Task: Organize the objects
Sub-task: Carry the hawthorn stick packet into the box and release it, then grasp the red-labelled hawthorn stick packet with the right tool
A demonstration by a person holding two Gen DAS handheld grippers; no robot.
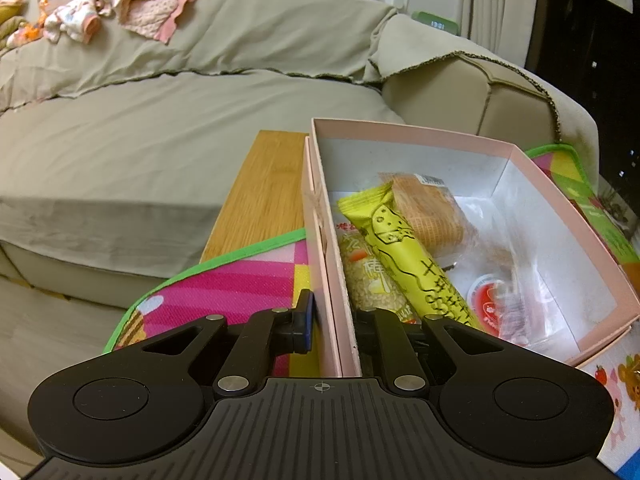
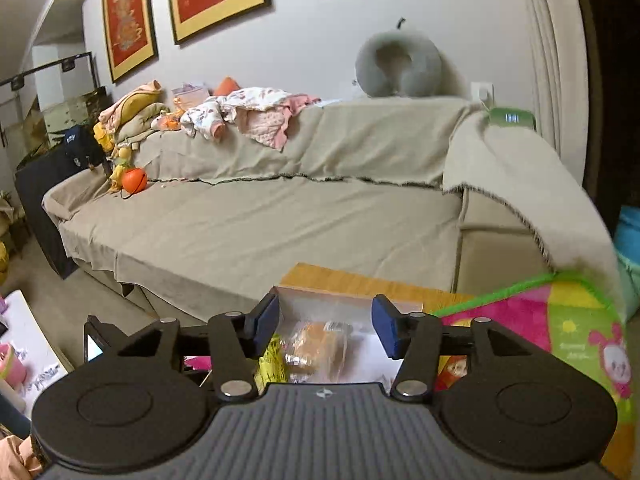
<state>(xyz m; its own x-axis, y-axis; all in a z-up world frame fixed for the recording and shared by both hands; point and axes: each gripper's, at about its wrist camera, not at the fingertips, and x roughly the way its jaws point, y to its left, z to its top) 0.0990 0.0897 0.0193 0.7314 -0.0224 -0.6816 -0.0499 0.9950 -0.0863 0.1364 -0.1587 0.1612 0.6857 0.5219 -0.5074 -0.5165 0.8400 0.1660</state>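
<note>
Nearest to us, our left gripper (image 1: 334,320) has its fingers (image 1: 303,322) pinched on the near left wall of the pink box (image 1: 416,136), one finger outside and the other inside. Our right gripper (image 2: 324,330) hangs above that box with its blue-padded fingers (image 2: 267,320) spread and nothing between them. The box sits on a colourful play mat (image 1: 240,288) and holds snacks: a yellow packet (image 1: 416,256) lying lengthwise, a grain bar (image 1: 370,276) touching its left side, an orange wafer in clear wrap (image 1: 430,212) further in, and a red-lidded cup (image 1: 490,298) to the right. Beyond the mat lies a strip of wooden surface (image 1: 260,192), then a sofa (image 1: 180,128) under a beige cover, with baby clothes (image 1: 132,8) heaped on its backrest and a grey neck pillow (image 2: 398,66) against the wall
</note>
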